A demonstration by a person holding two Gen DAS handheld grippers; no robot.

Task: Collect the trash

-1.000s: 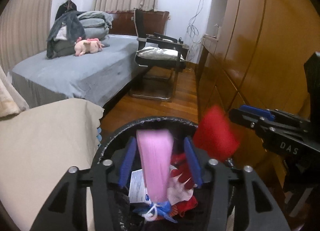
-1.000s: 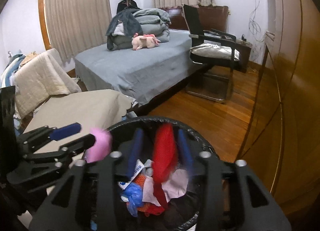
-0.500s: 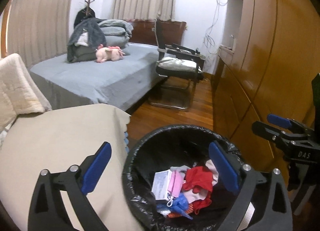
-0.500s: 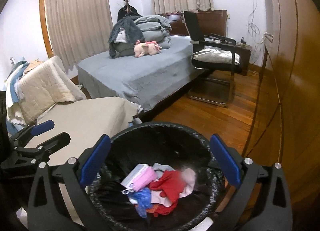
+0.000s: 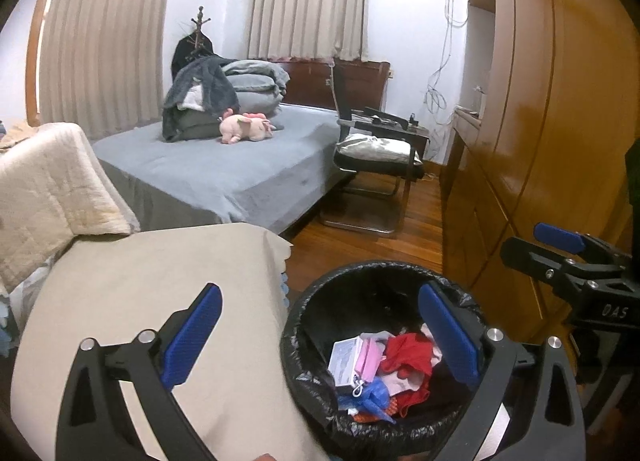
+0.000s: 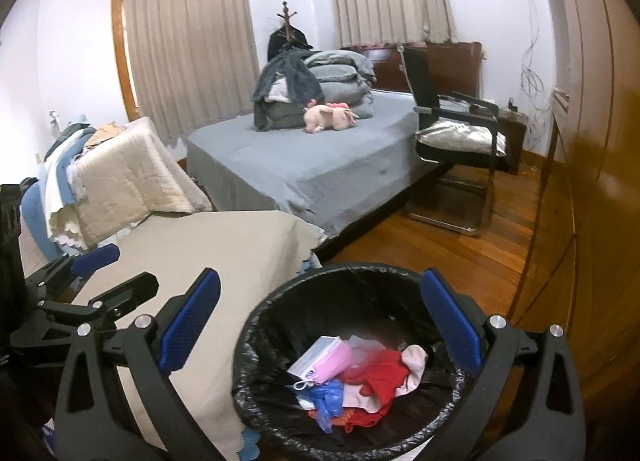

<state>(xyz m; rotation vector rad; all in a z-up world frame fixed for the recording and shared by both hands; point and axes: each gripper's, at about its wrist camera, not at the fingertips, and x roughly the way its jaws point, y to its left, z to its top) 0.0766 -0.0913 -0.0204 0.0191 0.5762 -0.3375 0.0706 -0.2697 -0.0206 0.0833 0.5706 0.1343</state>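
Your left gripper (image 5: 320,337) and right gripper (image 6: 320,317) both have their jaws spread wide, having just opened, with nothing between them. The trash (image 6: 352,377), a pink packet, red cloth and blue scraps, lies inside the black-lined bin (image 6: 256,341) beside the beige-covered surface (image 5: 160,281).
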